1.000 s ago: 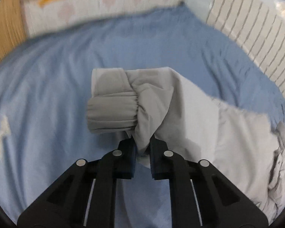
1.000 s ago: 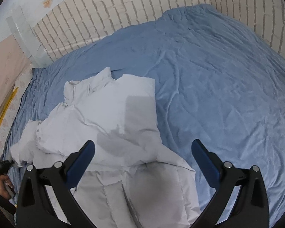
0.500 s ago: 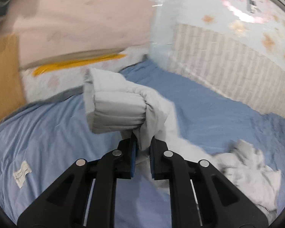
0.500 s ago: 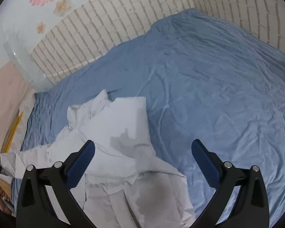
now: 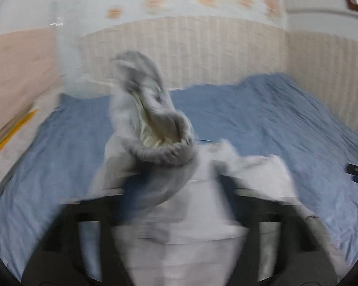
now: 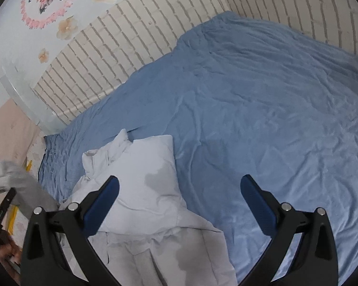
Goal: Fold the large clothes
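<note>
a blue bed sheet covers the bed; the pale grey jacket lies crumpled at its near left. right gripper hovers, jaws spread wide, holding nothing. left gripper is blurred behind the lifted sleeve cuff; jaws unreadable

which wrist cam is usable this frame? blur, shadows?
Left wrist: heavy motion blur, sleeve cuff and left gripper smeared, jaw state unreadable. Right wrist: sharp; right gripper casts soft shadows on the jacket; fisheye bends the brick wall.
</note>
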`<state>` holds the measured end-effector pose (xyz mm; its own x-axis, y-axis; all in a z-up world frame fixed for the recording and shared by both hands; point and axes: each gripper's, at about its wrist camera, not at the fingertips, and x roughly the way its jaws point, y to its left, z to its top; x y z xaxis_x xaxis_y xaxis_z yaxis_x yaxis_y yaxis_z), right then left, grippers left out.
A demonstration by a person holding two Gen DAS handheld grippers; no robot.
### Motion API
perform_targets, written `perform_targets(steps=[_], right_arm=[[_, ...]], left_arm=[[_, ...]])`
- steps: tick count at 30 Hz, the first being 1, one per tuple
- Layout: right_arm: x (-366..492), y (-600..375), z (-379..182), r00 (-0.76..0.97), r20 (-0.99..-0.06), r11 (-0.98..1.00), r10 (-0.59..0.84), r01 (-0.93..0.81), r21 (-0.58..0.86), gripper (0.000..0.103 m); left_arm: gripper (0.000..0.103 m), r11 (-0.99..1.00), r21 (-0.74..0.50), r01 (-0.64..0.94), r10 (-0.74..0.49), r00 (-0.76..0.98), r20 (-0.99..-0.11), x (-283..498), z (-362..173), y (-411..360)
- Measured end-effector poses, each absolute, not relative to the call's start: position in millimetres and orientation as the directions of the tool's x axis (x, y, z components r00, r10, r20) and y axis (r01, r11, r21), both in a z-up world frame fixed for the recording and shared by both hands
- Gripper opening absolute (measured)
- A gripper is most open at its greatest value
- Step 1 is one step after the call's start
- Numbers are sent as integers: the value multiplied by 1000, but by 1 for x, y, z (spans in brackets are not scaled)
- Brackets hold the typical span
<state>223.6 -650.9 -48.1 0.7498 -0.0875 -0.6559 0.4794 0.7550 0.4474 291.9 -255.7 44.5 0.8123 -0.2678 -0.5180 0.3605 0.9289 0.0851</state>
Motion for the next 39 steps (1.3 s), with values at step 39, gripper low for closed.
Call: perform_targets(steps=[39], right_arm=[[371, -457, -70, 713, -700, 945, 44, 197, 261, 88]], left_arm=[[100, 979, -203, -24, -111, 769, -629, 365, -18, 0]])
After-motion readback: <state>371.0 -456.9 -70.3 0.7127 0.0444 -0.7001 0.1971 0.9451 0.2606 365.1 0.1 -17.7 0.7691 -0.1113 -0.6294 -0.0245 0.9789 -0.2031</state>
